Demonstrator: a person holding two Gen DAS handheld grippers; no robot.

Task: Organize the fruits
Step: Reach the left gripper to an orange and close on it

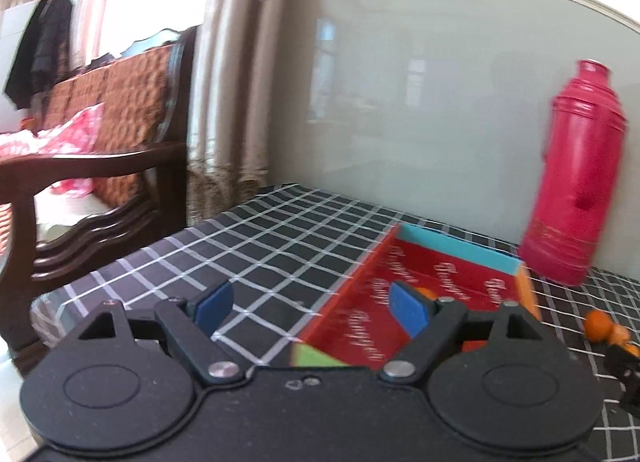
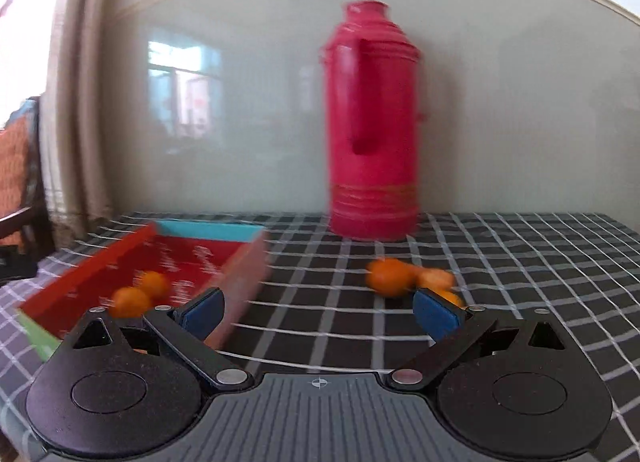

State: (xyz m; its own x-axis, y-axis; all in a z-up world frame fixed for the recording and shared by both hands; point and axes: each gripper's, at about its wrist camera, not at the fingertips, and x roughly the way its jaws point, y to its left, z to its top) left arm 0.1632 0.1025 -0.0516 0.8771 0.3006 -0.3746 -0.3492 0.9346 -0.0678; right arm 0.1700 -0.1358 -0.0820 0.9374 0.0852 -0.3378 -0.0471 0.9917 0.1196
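Note:
A shallow red box [image 2: 188, 258] with a turquoise far wall sits on the checked tablecloth, left of centre in the right wrist view; two small oranges [image 2: 140, 294] lie in it. Several more oranges [image 2: 404, 280] lie loose on the cloth to its right. My right gripper [image 2: 320, 312] is open and empty, hovering between the box and the loose oranges. In the left wrist view the same box [image 1: 420, 286] is ahead to the right. My left gripper [image 1: 312, 310] is open and empty at the box's left edge. Loose oranges [image 1: 604, 328] show at far right.
A tall pink thermos [image 2: 372, 122] stands at the back against the grey wall, also in the left wrist view [image 1: 576, 178]. A dark wooden chair [image 1: 100, 166] with an orange cushion stands past the table's left edge. Curtains hang behind it.

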